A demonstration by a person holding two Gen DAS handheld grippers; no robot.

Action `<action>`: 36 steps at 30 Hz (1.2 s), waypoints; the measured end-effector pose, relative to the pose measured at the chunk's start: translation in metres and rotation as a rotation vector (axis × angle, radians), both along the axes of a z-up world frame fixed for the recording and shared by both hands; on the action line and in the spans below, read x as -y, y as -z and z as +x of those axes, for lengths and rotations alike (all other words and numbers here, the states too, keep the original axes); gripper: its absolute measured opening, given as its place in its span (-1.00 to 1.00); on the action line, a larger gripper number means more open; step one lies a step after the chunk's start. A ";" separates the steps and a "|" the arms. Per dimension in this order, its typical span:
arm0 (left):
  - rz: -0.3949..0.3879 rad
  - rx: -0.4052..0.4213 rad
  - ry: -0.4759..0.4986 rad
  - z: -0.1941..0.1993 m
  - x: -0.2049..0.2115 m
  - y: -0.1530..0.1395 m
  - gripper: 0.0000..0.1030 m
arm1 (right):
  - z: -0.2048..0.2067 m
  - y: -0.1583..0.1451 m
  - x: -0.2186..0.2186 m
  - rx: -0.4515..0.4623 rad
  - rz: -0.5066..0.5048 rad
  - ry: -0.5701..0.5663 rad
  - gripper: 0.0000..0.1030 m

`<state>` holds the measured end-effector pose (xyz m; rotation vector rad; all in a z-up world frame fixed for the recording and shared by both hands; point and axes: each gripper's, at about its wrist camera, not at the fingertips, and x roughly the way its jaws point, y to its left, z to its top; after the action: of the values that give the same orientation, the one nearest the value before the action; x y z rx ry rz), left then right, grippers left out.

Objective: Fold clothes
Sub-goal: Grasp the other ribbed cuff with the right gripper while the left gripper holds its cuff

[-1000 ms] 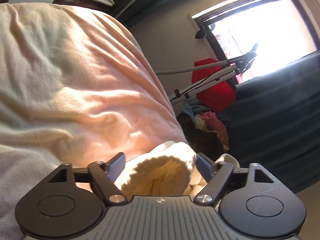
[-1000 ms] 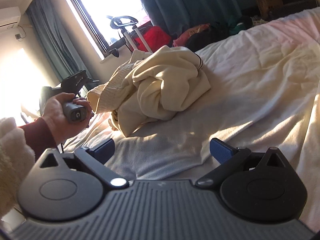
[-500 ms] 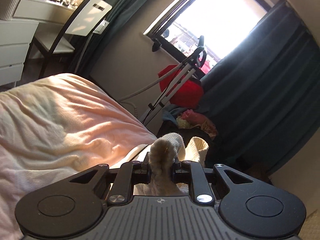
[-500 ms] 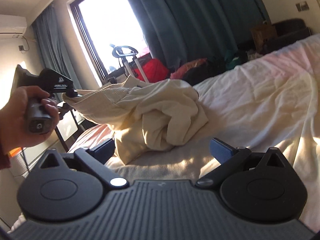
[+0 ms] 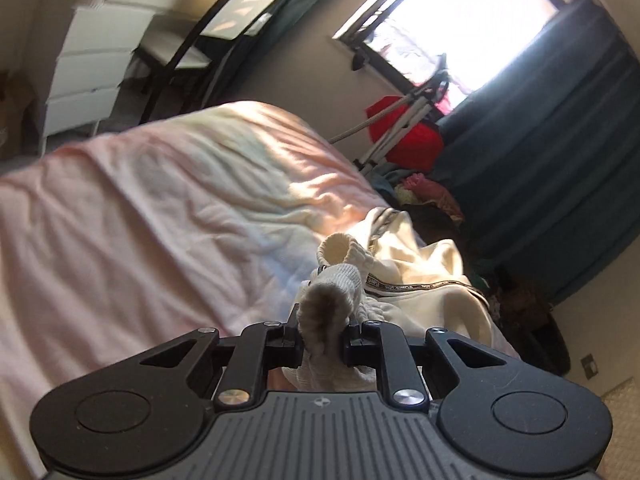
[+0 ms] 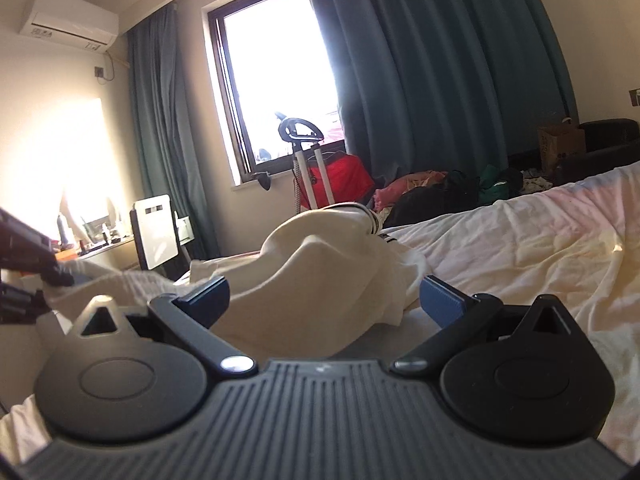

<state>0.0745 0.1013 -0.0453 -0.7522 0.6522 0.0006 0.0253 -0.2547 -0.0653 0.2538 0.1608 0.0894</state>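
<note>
A cream sweatshirt point(image 5: 424, 276) with ribbed cuffs and a printed tape stripe lies bunched on the bed. My left gripper point(image 5: 322, 340) is shut on a ribbed cuff of it and holds that part lifted above the sheet. In the right wrist view the same cream sweatshirt point(image 6: 320, 276) fills the middle, close in front of my right gripper point(image 6: 324, 296), which is open with cloth between and just beyond its blue fingers point(image 6: 440, 300). The left gripper point(image 6: 28, 268) shows at the left edge there, pulling a ribbed part sideways.
The bed point(image 5: 140, 220) has a wrinkled pale pink sheet. Beyond its far edge are a red bag point(image 6: 344, 180), a pile of clothes point(image 6: 432, 188) on the floor, dark teal curtains point(image 6: 440, 80) and a window. A chair point(image 5: 224, 28) and white drawers point(image 5: 92, 76) stand at the left.
My left gripper shut on the ribbed cuff and lifted it up and away. My right gripper moved low and close to the sweatshirt, still open.
</note>
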 end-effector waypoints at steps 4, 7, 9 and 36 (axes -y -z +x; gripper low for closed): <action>-0.116 -0.111 -0.071 -0.009 -0.024 0.042 -0.64 | -0.004 -0.005 -0.012 -0.054 -0.006 -0.058 1.00; -0.131 -0.113 -0.081 -0.010 -0.033 0.052 -0.62 | -0.002 -0.009 -0.024 -0.097 -0.002 -0.119 1.00; -0.144 -0.108 -0.083 -0.011 -0.037 0.055 -0.61 | 0.007 -0.016 -0.036 -0.119 -0.015 -0.163 0.99; -0.365 -0.180 -0.051 0.029 -0.071 0.114 -0.46 | 0.249 0.030 -0.266 -0.621 -0.722 -0.317 -0.18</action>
<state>0.1038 0.1727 -0.1594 -1.1297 0.8160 -0.0045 0.2744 0.0117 -0.0954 -0.4789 0.8317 0.2581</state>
